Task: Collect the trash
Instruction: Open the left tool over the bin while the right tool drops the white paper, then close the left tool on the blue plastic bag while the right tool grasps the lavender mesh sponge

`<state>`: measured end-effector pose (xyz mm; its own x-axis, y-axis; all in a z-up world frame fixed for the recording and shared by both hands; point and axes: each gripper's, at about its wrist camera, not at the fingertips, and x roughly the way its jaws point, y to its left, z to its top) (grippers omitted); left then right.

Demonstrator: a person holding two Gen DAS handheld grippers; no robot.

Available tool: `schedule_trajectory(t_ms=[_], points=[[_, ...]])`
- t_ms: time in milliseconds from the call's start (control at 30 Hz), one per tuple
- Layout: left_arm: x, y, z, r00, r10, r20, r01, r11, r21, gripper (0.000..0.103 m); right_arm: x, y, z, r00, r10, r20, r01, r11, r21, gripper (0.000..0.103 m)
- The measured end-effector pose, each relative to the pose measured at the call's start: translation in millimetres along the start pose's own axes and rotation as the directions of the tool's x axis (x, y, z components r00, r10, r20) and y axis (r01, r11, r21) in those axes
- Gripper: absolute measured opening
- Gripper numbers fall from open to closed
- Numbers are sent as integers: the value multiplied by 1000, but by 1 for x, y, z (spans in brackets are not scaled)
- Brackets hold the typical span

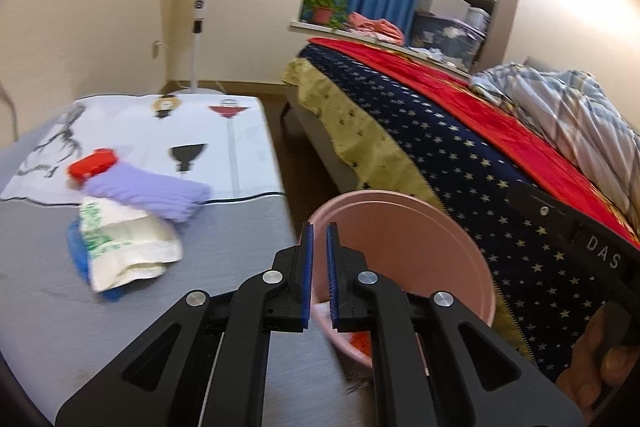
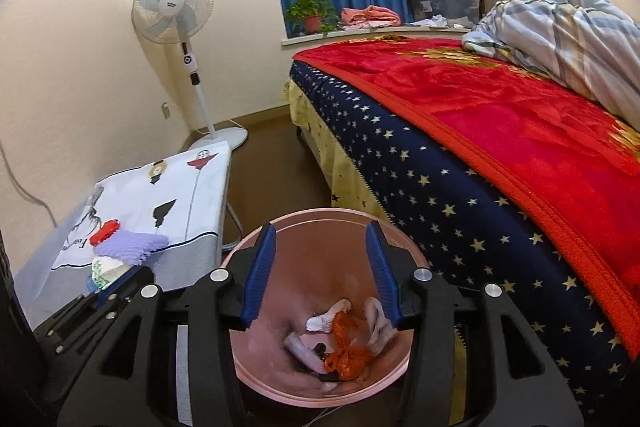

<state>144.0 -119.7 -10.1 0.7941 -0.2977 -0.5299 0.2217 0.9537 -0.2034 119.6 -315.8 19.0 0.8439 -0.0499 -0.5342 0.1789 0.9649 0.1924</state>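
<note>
The right gripper [image 2: 322, 267] hangs over the pink bin [image 2: 256, 239], jaws parted with nothing between them. In the bin's bottom lie an orange plastic bag [image 2: 348, 343] and crumpled white tissues [image 2: 324, 321]. The left gripper [image 1: 319, 277] is nearly closed and empty, over the table's [image 1: 48, 327] edge beside the bin. On the table lie a purple cloth [image 1: 148, 191], a red cap [image 1: 94, 163], a white wrapper [image 1: 128, 247] and something blue [image 1: 78, 253] under it, too blurred to name. The bed [image 2: 440, 187] stands just right of the bin; open floor runs between table and bed toward 1 fan [image 2: 176, 7].
</note>
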Motion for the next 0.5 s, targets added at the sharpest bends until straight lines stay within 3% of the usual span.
schedule_trajectory(t_ms=[133,300,500], points=[[-14,31,-1,998,58,19,-57,997,-48,7,2,16,-5,997,71,-6,-72,997,-15,42],[-26,70,-2,991,127,30,-124,987,-99,7,8,31,-9,986,168,-21,-167,986,17,23],[-32,118,-8,978,208,19,-202,963,-179,7,23,56,-12,964,262,-36,-259,964,60,21]])
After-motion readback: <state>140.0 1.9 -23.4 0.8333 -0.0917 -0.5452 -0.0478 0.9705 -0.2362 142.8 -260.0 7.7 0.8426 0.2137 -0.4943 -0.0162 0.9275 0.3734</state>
